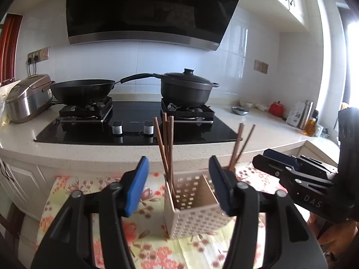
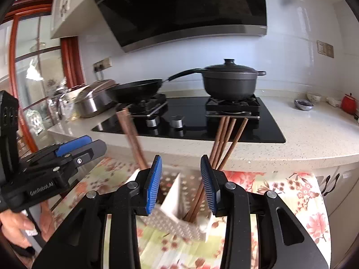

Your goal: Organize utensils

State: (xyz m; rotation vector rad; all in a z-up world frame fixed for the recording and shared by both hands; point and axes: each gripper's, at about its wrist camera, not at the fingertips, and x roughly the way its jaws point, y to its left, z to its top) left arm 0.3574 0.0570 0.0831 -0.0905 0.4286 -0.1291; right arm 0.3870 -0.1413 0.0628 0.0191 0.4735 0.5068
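The left gripper [image 1: 179, 186] has its blue pads apart with nothing pressed between them. Just beyond its fingertips stands the white perforated holder [image 1: 193, 210] on a floral cloth [image 1: 71, 192] that covers the table. A bundle of brown chopsticks [image 1: 166, 148] stands upright in the holder's compartment nearer the left finger. More chopsticks lean in the far compartment, behind the right finger, which hides their lower ends.

The right gripper [image 2: 181, 183] also has its pads apart and empty. Its view looks straight down into the holder [image 2: 175, 219], whose white divider runs between the two fingers. The second chopstick bundle [image 2: 226, 141] rises from the compartment by its right finger and fans out at the top. The other bundle, off its left finger, is blurred there, so I cannot say how many sticks it holds.

Ahead of both grippers runs a pale stone counter [image 1: 258, 130] with a black glass hob [image 1: 134, 125]. On the hob sit a wok [image 1: 83, 90] on the left burner and a lidded black pot [image 1: 186, 89] on the right. A rice cooker [image 1: 27, 98] stands far left of them.

Only the left view shows bottles and a packet far right on the counter. Only the right view shows a bare hand [image 2: 15, 228] gripping the left tool's handle, and a red-framed glass door [image 2: 29, 67] beyond it.
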